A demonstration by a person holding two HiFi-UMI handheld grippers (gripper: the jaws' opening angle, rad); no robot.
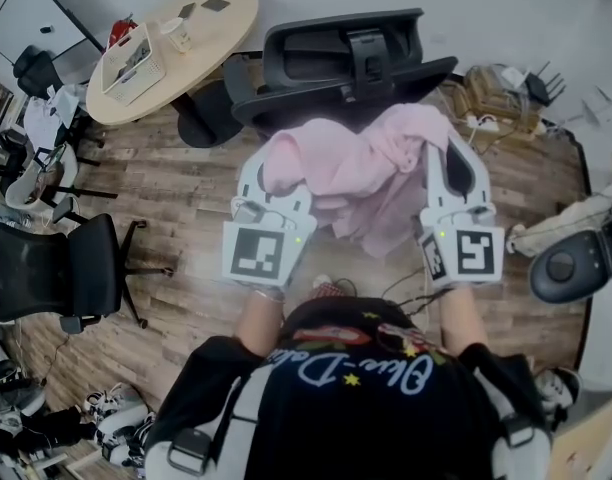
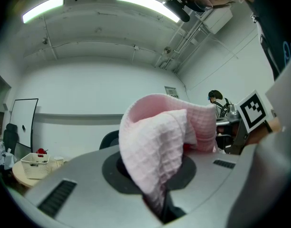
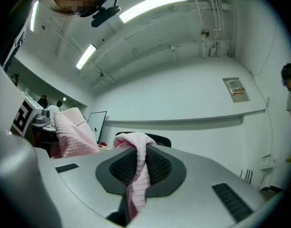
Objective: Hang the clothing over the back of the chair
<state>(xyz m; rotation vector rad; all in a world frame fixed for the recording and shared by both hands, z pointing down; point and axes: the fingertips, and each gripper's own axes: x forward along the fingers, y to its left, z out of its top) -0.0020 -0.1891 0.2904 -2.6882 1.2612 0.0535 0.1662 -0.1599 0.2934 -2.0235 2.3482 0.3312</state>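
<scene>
A pink waffle-knit garment [image 1: 361, 168] hangs stretched between my two grippers in the head view. My left gripper [image 1: 273, 181] is shut on its left end; in the left gripper view the pink cloth [image 2: 160, 146] bulges out from between the jaws. My right gripper [image 1: 444, 158] is shut on the right end, a thin fold of the garment [image 3: 138, 175] pinched between its pads. The black office chair [image 1: 341, 63] stands just beyond the garment, its backrest facing me. Behind the cloth only the top of the chair's back [image 3: 157, 137] shows in the right gripper view.
A round wooden table [image 1: 171, 43] with a white basket [image 1: 133, 63] stands at the back left. Another black chair [image 1: 66, 268] is at the left. Boxes and cables [image 1: 501, 98] lie at the back right, a dark round object [image 1: 576, 263] at the right. The floor is wood.
</scene>
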